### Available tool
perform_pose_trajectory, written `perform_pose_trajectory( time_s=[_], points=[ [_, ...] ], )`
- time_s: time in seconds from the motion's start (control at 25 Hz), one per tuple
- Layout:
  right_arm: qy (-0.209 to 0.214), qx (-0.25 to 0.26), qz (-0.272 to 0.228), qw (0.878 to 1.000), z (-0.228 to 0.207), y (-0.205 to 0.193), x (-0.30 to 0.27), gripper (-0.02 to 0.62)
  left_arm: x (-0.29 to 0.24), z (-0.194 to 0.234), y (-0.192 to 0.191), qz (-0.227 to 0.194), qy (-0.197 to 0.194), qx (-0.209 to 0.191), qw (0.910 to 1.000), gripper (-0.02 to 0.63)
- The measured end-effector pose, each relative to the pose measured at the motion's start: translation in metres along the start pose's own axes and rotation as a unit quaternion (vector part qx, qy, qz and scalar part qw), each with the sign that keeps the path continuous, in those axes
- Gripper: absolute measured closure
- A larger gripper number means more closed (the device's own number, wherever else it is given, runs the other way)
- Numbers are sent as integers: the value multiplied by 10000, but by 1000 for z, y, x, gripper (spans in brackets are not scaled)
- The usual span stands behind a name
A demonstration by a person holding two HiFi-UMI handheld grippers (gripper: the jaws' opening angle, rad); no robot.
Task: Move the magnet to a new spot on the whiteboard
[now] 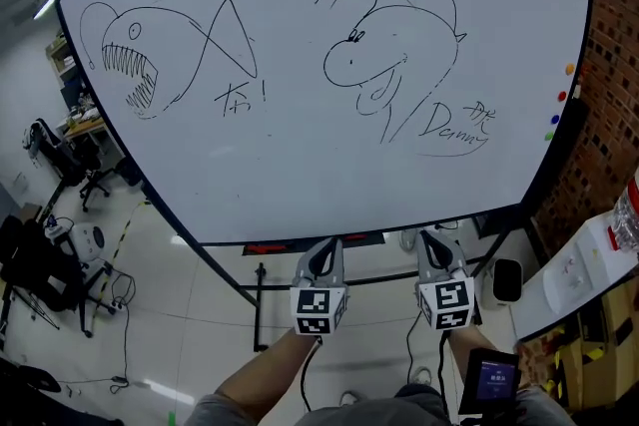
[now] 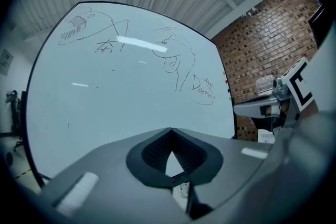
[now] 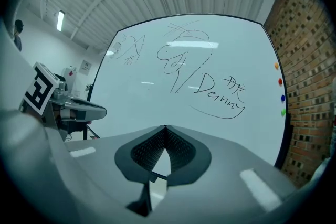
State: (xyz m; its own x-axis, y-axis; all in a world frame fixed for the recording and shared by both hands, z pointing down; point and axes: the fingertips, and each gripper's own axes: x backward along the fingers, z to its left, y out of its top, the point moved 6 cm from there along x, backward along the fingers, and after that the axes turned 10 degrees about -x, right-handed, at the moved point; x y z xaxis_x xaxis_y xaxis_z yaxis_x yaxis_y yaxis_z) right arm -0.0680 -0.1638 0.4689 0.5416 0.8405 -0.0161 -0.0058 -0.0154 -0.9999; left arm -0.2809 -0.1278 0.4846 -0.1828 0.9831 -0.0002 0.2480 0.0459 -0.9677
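Head view: the whiteboard (image 1: 300, 155) fills most of the frame, black-edged, on a stand. Pen sketches on it: a toothed fish (image 1: 135, 60) at left, a cartoon animal head (image 1: 384, 50) at right with crossed strokes above it and a scrawled name below.

Four small magnets (image 1: 559, 105) sit in a column by the board's right edge, orange on top, then red, blue, green. Which one is the task's piece cannot be told. They lie close together, just inside the frame.

Both tools hang below the board's lower edge, side by side, well apart from the magnets. Left gripper (image 1: 324, 249): its own view shows the jaws pressed together at the tips, nothing between them. Right gripper (image 1: 434, 242): the same, jaws together and empty, pointed up at the board with the magnets off to its right.

Around:
- brick wall (image 1: 614, 45) right beside the magnet edge
- white counter (image 1: 574, 269) at lower right, under that corner of the board, with a clear bottle (image 1: 627, 214) on it
- office chair (image 1: 60, 155) and a cluttered desk (image 1: 85, 120) at far left
- cables on the floor (image 1: 200, 314)
- a small lit screen (image 1: 489, 379) by the person's right forearm
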Motion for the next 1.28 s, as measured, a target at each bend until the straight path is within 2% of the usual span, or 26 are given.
perform_pose_trajectory(
  time_s=[0.36, 0.8, 0.92, 1.28],
  points=[
    [192, -341, 147, 9991, 11, -9, 37, 589, 50, -13, -12, 169, 277, 181, 9993, 606],
    [330, -403, 196, 9984, -4, -14, 64, 591, 64, -42, -7, 215, 467, 198, 9985, 606],
    [359, -404, 187, 9984, -4, -14, 69, 591, 67, -47, -8, 217, 520, 308, 9979, 606],
    [411, -462, 168, 9979, -3, -16, 78, 591, 73, -60, -10, 231, 479, 393, 9978, 606]
  ],
)
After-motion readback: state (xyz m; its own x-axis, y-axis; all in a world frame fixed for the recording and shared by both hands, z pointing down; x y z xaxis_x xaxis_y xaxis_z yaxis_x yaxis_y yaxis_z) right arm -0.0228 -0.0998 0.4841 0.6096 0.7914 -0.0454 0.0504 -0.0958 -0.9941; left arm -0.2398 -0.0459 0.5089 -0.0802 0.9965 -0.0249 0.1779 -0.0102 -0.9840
